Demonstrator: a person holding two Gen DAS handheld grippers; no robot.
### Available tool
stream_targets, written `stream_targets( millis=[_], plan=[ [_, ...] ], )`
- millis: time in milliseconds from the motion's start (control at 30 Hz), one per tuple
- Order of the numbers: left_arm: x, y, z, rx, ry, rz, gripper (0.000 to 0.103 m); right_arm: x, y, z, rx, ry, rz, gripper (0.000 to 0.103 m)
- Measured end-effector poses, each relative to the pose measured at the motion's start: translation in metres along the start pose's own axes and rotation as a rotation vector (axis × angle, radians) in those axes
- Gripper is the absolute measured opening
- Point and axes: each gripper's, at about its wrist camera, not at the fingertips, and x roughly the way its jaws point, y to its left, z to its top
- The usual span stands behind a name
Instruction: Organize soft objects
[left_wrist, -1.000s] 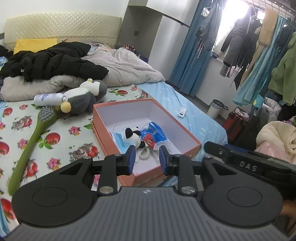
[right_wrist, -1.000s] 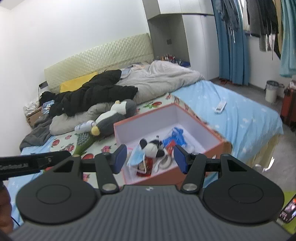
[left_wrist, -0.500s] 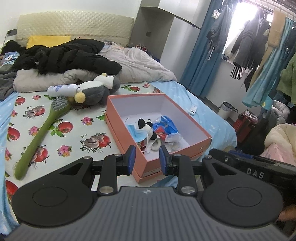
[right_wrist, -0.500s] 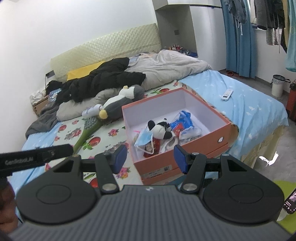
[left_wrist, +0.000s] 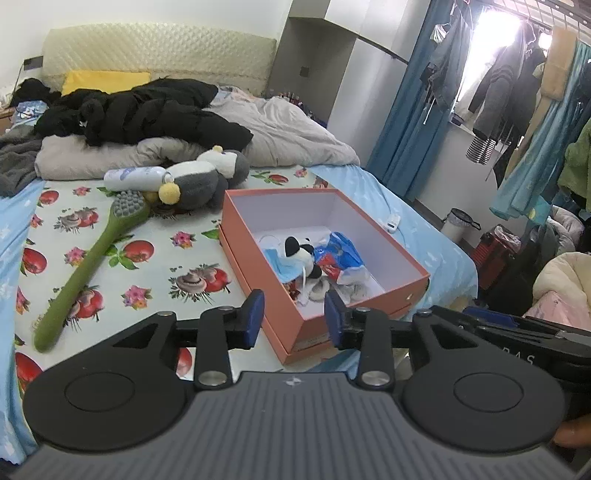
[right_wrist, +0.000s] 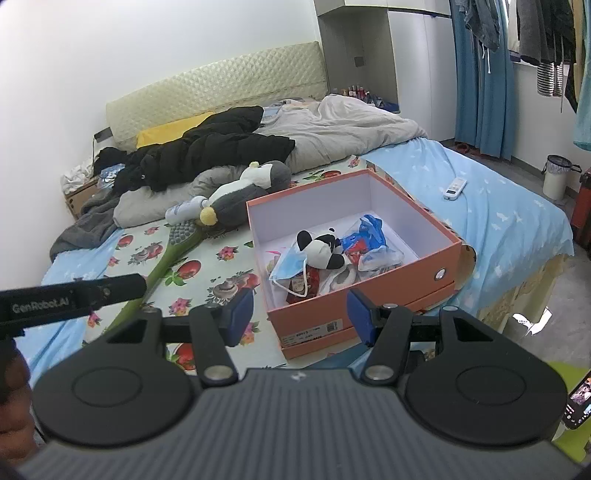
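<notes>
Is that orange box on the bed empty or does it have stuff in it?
Partly filled. The orange box is open-topped; a small panda plush, a blue face mask and other bits cover part of its floor.

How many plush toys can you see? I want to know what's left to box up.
2. A small panda plush lies inside the orange box; a larger grey penguin plush lies on the bed behind the box. More may be hidden under the bedding.

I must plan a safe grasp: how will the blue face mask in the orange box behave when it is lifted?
The blue face mask looks thin and crumpled, so it would probably hang limp. Its white ear loops lie loose and may snag the panda toy resting on it. It probably weighs very little.
</notes>
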Motion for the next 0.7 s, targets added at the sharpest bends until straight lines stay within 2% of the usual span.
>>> stream_targets(
  millis=[233, 300, 433, 467, 500, 700],
  plan=[
    [-0.002, 0.003, 0.003, -0.006, -0.008, 0.01, 0.042, 0.002, 0.002, 0.0, -0.01, -0.001, -0.002, 0.059],
    [-0.002, 0.004, 0.004, -0.009, -0.009, 0.014, 0.045, 0.002, 0.002, 0.0, -0.012, -0.001, -0.002, 0.059],
    [-0.002, 0.006, 0.005, -0.012, -0.018, 0.041, 0.075, 0.004, 0.001, 0.002, -0.018, 0.004, -0.002, 0.062],
    [-0.003, 0.007, 0.006, -0.014, -0.022, 0.051, 0.08, 0.005, 0.001, 0.003, -0.022, 0.004, -0.006, 0.075],
    [-0.003, 0.008, 0.006, -0.012, -0.025, 0.054, 0.081, 0.005, 0.0, 0.003, -0.023, 0.004, -0.012, 0.085],
    [-0.003, 0.012, 0.007, 0.007, -0.028, 0.069, 0.097, 0.003, -0.003, 0.007, -0.025, -0.013, -0.01, 0.085]
  ],
)
